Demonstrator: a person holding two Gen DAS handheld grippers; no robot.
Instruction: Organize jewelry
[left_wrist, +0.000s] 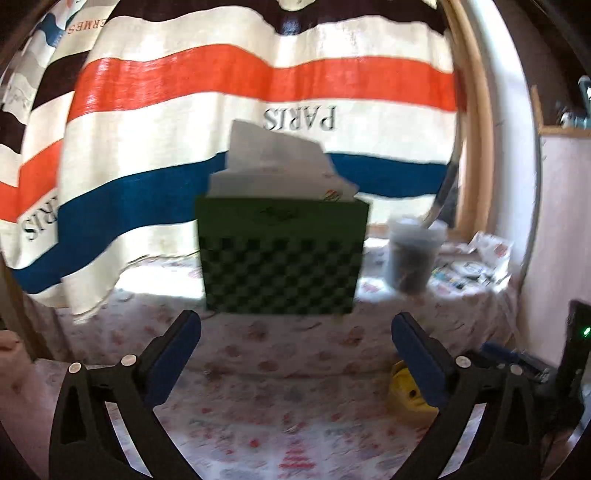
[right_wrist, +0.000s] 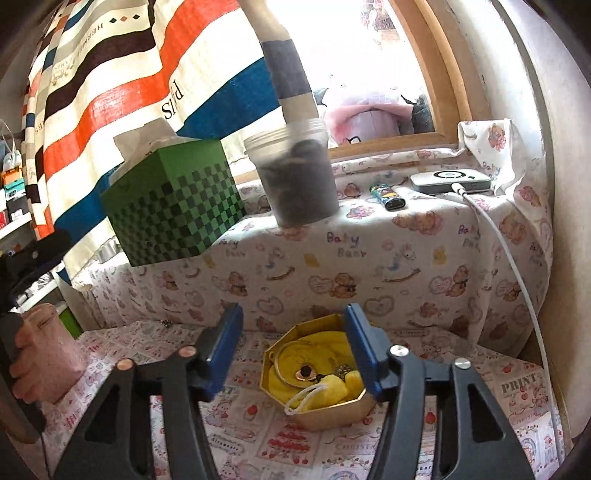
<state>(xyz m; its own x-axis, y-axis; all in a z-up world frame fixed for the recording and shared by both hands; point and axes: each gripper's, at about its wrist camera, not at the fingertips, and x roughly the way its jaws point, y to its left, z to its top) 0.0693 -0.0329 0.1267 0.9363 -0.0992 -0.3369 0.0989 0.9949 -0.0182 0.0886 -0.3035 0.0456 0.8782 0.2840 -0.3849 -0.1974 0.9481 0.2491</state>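
Both tools gape, gripping nothing: left tool (left_wrist: 295, 354), right tool (right_wrist: 293, 343) partly hiding gold box (right_wrist: 317, 373).

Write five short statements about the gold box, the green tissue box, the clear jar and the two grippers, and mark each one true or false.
1. The gold octagonal box is open, with yellow cloth inside. True.
2. The right gripper is clamped on the gold box. False: its jaws stand apart with nothing between the pads; the box lies on the bed beyond them.
3. The green checkered tissue box sits on the raised ledge. True.
4. The left gripper holds a necklace. False: its jaws are wide open and empty.
5. The clear plastic jar is empty. False: dark contents fill most of it.
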